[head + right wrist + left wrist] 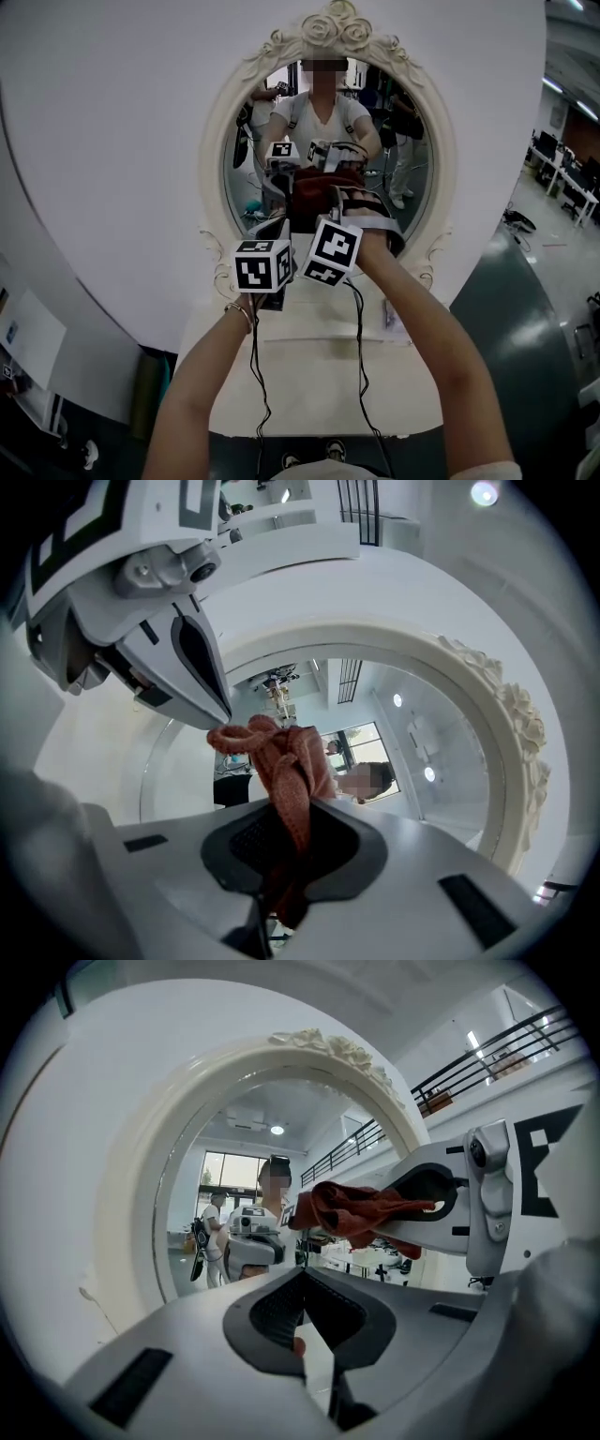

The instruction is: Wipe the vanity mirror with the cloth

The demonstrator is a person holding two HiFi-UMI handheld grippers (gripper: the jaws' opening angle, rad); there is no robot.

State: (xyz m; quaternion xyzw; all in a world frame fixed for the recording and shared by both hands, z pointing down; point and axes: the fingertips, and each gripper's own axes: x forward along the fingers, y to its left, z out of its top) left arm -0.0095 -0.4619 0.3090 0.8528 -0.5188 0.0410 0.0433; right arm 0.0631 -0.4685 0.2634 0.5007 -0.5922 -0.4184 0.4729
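The oval vanity mirror, in an ornate cream frame, stands upright on a white table. A dark red cloth is bunched in front of the lower glass, and my right gripper is shut on it. In the right gripper view the cloth sticks up from between the jaws of the right gripper, close to the glass. My left gripper hangs just left of it with nothing between its jaws, which meet at the tips. The left gripper view shows the cloth to the right.
The white tabletop lies below my arms, with black cables running over it and a small flat object at its right. A white curved panel backs the mirror. Desks stand far right on the grey floor.
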